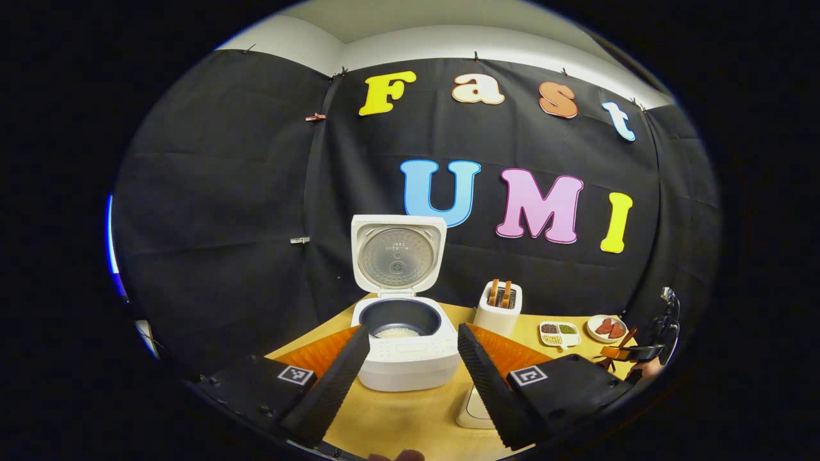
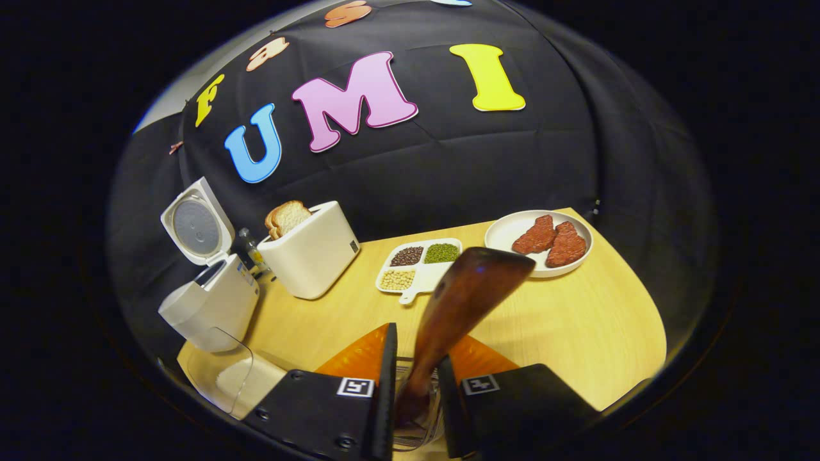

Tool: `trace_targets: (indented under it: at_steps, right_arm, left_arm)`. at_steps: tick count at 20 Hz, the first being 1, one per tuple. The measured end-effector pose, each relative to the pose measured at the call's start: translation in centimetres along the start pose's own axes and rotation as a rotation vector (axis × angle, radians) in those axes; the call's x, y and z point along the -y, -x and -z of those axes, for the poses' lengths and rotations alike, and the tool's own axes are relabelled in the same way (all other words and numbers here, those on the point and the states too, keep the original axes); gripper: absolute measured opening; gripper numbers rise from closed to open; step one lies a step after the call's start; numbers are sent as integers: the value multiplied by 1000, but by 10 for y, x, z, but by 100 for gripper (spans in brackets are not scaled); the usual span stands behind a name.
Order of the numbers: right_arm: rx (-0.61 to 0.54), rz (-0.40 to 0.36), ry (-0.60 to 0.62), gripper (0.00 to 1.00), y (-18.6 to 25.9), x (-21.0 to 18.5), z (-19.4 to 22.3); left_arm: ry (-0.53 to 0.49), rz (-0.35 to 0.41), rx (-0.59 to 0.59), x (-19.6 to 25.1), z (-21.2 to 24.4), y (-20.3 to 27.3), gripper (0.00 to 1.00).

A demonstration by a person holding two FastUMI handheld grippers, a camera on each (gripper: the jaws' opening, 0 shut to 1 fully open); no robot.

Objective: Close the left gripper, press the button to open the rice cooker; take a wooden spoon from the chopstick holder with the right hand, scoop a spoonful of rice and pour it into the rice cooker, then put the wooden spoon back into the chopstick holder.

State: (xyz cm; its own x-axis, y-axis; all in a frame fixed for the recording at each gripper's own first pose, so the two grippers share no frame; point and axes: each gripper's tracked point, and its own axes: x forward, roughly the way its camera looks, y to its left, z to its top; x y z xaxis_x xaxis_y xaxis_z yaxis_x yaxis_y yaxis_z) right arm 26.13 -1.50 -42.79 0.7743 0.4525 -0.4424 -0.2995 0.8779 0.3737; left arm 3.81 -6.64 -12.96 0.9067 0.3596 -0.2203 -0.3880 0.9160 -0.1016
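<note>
So, cooker [image 1: 405,333]: lid up, rice inside, far ahead on the table [image 1: 397,416].
Left gripper [image 1: 413,365]: fingers spread wide, holding nothing.
Right gripper [image 2: 413,390]: fingers clamped on the wooden spoon [image 2: 464,301].

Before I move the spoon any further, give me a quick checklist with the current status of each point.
1. Rice cooker lid up: ok.
2. Rice in the pot: ok, a white patch on its floor.
3. Left claw open, holding nothing: ok.
4. Right claw shut on the wooden spoon: ok.
5. Spoon handle seated in the chopstick holder: cannot tell, the claw hides it.
</note>
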Motion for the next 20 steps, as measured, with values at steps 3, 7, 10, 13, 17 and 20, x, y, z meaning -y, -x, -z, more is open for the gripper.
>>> trace_targets:
  at_steps: [3,7,10,13,17,20]
  right_arm:
    - [13,40,26,31,14,1,2]
    - [9,92,0,27,20,4,6]
    - [15,128,2,32,28,3,2]
    - [46,131,70,28,40,-11,1]
    - [-8,119,85,31,35,-20,26]
    - [9,144,-5,32,34,-14,20]
  left_arm:
    - [1,-2,-3,-6,0,3,95]
    - [13,4,-14,-16,3,7,95]
    - [3,5,-14,-26,1,7,95]
    - [7,5,-15,-35,-1,5,95]
    - [12,10,-28,-43,1,6,95]
    - [-1,15,-35,-47,1,5,95]
